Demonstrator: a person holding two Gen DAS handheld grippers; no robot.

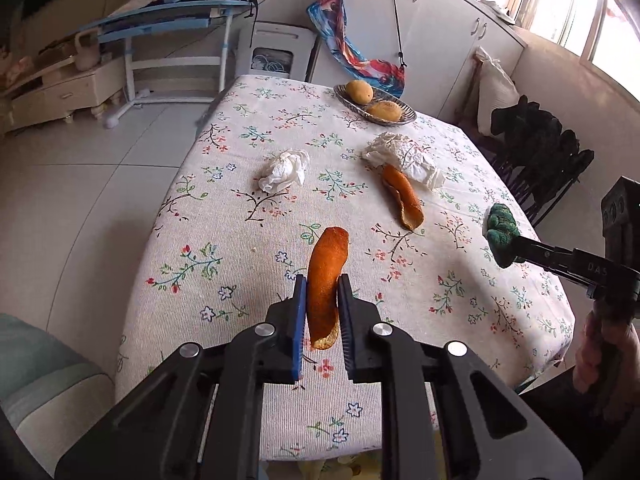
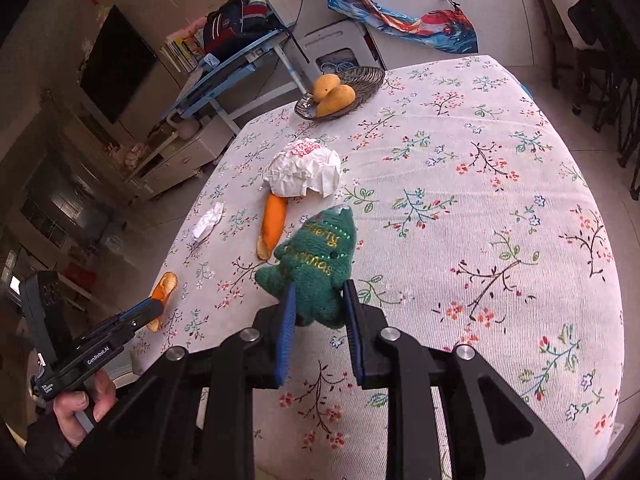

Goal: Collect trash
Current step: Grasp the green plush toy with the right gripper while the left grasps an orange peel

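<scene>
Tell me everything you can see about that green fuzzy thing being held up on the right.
The green plush toy is soft, fuzzy fabric, with "Merry Christmas" stitched in gold and tiny shiny beads. Its lower end is pinched between the right tool's blue-padded fingers, and it points up and away, lifted clear of the flowered tablecloth. Nothing else touches it.

Left tool (image 1: 323,308): jaws clamped on the orange peel (image 1: 326,280), pitched down over the table (image 1: 224,240), peel lifted off it. Right tool (image 2: 320,312): jaws clamped on the green plush toy (image 2: 316,268), also pitched down, toy raised above the table. I see a hand (image 2: 82,404) wrapped around the left tool's grip, off the table's near edge.
</scene>
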